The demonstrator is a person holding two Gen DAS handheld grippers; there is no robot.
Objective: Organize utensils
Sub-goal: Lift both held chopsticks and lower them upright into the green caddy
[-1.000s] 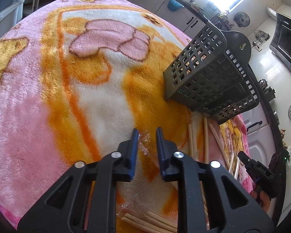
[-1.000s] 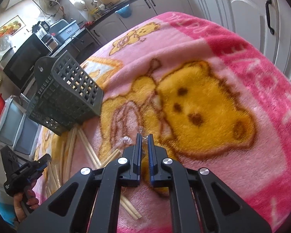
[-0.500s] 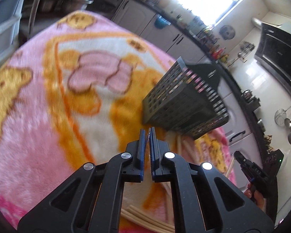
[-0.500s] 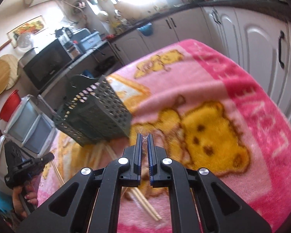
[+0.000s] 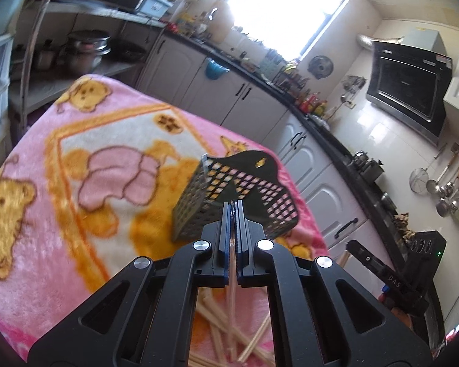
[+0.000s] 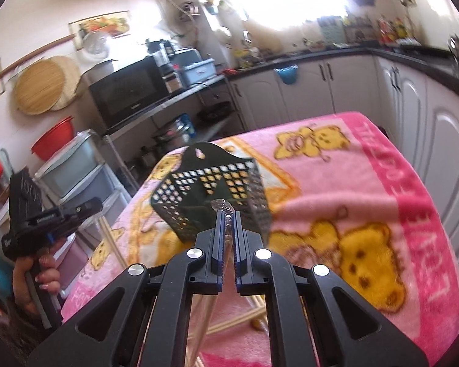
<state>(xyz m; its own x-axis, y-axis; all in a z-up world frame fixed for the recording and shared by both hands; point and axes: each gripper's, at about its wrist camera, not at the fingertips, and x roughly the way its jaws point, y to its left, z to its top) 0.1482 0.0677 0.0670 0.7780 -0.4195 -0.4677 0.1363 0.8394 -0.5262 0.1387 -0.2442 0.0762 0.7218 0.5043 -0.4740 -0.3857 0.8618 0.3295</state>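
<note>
Both grippers raised over the pink blanket (image 5: pixel 76 159), jaws clamped on chopsticks.

Left gripper (image 5: pixel 233 214) pinches a chopstick (image 5: pixel 232 299); right gripper (image 6: pixel 225 217) pinches a clear-wrapped pair (image 6: pixel 226 232). Dark basket (image 5: pixel 229 195) just beyond; loose chopsticks (image 5: pixel 226 333) near; cabinets (image 5: pixel 318 195) right.

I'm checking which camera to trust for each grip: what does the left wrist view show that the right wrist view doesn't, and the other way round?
Only the left wrist view shows the left gripper shut on a single chopstick, with the wall oven and hanging ladles behind.

Only the right wrist view shows the right gripper shut on a clear-wrapped pair of chopsticks, plus the microwave and red basin.

Both show the dark utensil basket on the pink bear blanket, loose chopsticks, and the opposite gripper.
</note>
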